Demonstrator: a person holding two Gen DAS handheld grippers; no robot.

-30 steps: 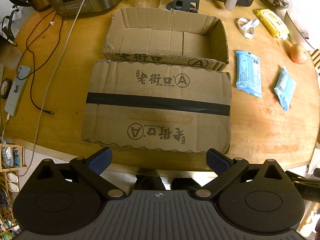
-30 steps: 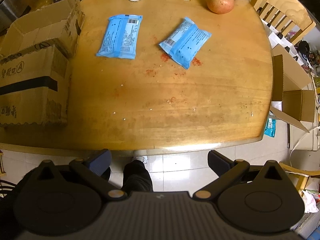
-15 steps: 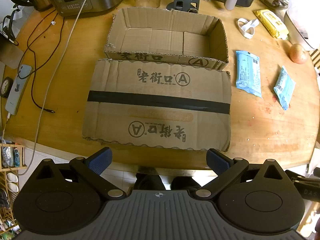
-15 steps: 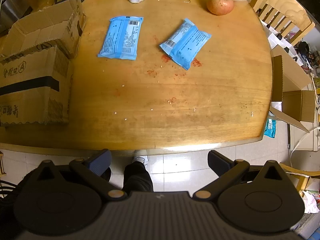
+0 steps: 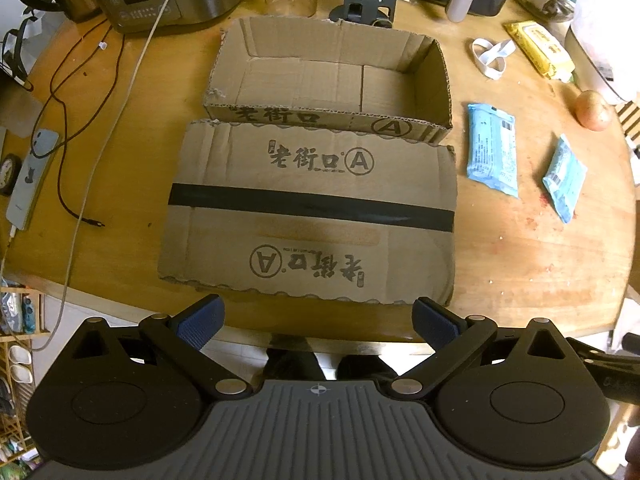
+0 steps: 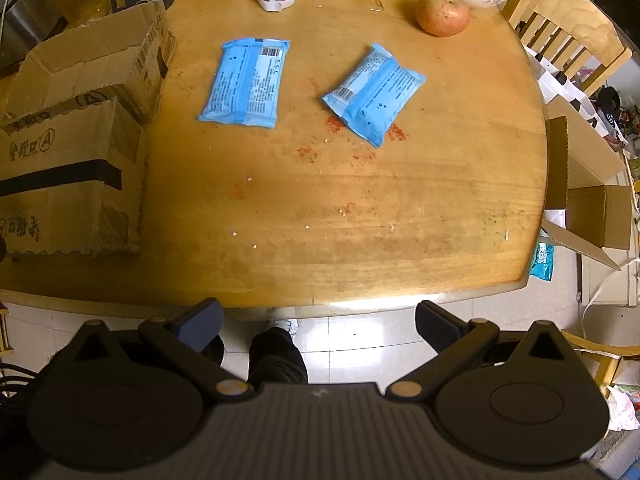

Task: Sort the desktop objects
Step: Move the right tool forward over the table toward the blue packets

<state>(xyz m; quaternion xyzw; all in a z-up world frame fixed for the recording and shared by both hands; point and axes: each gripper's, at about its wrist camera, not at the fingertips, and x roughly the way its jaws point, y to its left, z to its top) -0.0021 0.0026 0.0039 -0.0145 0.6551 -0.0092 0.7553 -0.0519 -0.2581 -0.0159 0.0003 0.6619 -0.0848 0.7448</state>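
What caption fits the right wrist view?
Open right gripper hovers off the table edge, facing two blue packets and an apple.

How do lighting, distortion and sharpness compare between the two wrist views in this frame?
Left wrist view: dim, warm light, strong fisheye bend along the table edge, print on the closed cardboard box sharp. Right wrist view: brighter, a soft sheen on the table near its front edge, text on the blue packets readable, the gripper body at the bottom soft.
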